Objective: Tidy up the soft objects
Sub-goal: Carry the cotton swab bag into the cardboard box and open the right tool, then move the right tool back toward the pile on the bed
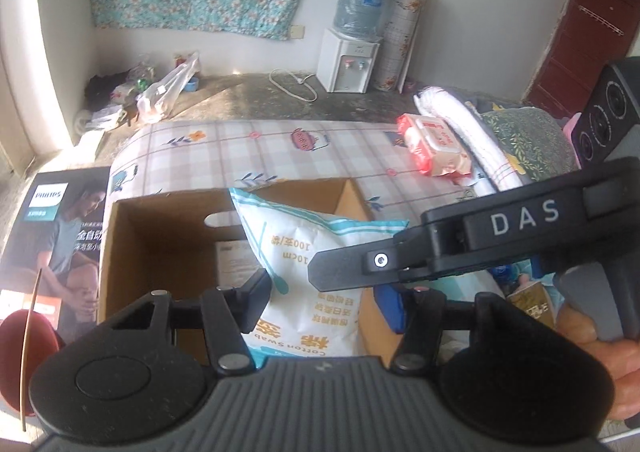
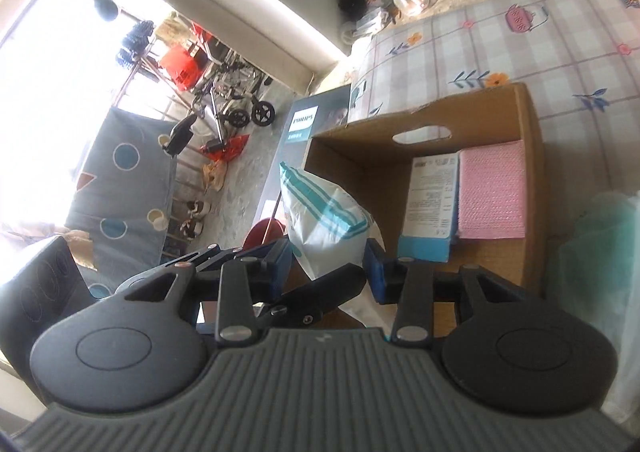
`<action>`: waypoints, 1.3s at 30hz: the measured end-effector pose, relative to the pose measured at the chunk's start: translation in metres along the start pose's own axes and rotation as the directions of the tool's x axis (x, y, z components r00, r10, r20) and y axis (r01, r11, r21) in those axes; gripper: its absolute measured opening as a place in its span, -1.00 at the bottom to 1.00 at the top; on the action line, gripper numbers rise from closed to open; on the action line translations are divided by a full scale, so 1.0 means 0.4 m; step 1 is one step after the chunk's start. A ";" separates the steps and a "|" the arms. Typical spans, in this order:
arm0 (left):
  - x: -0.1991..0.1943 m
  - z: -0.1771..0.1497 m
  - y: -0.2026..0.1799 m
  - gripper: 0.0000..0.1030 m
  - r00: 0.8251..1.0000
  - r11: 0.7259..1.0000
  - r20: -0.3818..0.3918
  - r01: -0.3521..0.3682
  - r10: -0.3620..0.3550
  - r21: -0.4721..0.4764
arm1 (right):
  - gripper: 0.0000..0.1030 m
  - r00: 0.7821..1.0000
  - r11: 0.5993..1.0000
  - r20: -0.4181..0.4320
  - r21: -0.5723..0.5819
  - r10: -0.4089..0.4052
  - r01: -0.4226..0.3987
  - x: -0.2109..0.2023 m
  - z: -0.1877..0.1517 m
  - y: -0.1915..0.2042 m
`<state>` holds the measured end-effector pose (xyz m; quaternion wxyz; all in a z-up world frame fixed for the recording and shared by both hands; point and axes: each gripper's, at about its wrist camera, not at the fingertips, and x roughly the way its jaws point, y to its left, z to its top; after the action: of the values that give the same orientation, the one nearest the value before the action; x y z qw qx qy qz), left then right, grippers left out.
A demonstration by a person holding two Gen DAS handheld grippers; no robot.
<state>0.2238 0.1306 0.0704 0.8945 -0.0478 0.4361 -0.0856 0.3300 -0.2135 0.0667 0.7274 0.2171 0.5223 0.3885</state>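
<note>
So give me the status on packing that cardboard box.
Done: a pink cloth pack and a blue-edged packet lie in the cardboard box. In hand: both tongs, left and right, grip the cotton swab bag over the box. Left: the wet wipes pack and folded towel on the table.

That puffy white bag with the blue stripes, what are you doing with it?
A person is holding the cotton swab bag with both handheld grippers at once: the left gripper and the right gripper each pinch it. The bag hangs by the open cardboard box on the checked tablecloth. Inside the box already lie a pink cloth pack and a blue-edged packet.
</note>
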 end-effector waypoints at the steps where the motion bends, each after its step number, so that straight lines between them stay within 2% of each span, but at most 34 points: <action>1: 0.008 -0.007 0.029 0.11 1.000 1.000 -0.017 -0.017 0.016 -0.018 | -0.24 1.000 1.000 -0.027 0.005 0.002 -0.001 0.036 0.001 0.009; 5: 0.059 -0.024 0.129 0.11 0.994 0.995 -0.071 -0.088 0.084 -0.055 | -0.23 0.993 0.999 -0.117 0.039 -0.002 0.007 0.196 0.019 0.025; 9: 0.140 -0.018 0.202 0.11 0.984 0.987 -0.111 -0.146 0.138 -0.067 | -0.21 0.987 0.994 -0.158 0.109 0.003 0.014 0.326 0.072 -0.028; 11: 0.189 -0.009 0.223 0.19 0.978 0.983 -0.129 -0.173 0.164 -0.064 | -0.16 0.986 0.989 -0.167 0.145 0.000 0.024 0.381 0.104 -0.068; 13: 0.236 -0.006 0.231 0.40 0.969 0.978 -0.158 -0.201 0.190 -0.055 | -0.11 0.985 0.985 -0.170 0.168 -0.015 0.044 0.425 0.124 -0.097; 16: 0.267 -0.001 0.243 0.40 0.963 0.968 -0.150 -0.239 0.226 -0.072 | -0.09 0.986 0.973 -0.155 0.212 -0.057 0.089 0.464 0.141 -0.152; 18: 0.261 -0.001 0.243 0.43 0.967 0.969 -0.127 -0.233 0.222 -0.082 | -0.09 0.988 0.974 -0.140 0.210 -0.059 0.088 0.464 0.143 -0.169; 23: 0.238 -0.013 0.220 0.41 0.968 0.973 -0.116 -0.227 0.221 -0.041 | -0.09 0.995 0.988 -0.081 0.136 -0.067 0.077 0.397 0.141 -0.154; 27: 0.223 -0.031 0.193 0.22 0.978 0.984 -0.120 -0.176 0.173 -0.020 | -0.09 0.998 0.996 -0.012 0.073 -0.055 0.056 0.287 0.131 -0.129; 30: 0.239 -0.052 0.169 0.07 0.979 0.991 -0.155 -0.131 0.129 0.001 | -0.09 0.999 0.999 0.028 0.039 -0.017 0.016 0.185 0.099 -0.120; 33: 0.296 -0.073 0.162 -0.06 0.963 0.993 -0.239 -0.119 0.121 0.024 | -0.09 0.998 1.000 0.066 0.020 0.015 -0.016 0.086 0.047 -0.127; 36: 0.347 -0.080 0.199 -0.11 0.947 0.990 -0.300 -0.132 0.113 -0.046 | -0.09 0.993 0.999 0.116 0.024 0.031 -0.034 -0.022 -0.014 -0.158; 39: 0.365 -0.072 0.236 -0.10 0.952 0.984 -0.294 -0.126 0.084 -0.127 | -0.09 0.981 0.999 0.191 0.039 0.027 -0.035 -0.122 -0.079 -0.207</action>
<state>0.2997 0.1943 -0.0751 0.8193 -0.0759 0.5682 -0.0122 0.3213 -0.3049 0.0247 0.7633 0.2768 0.4549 0.3659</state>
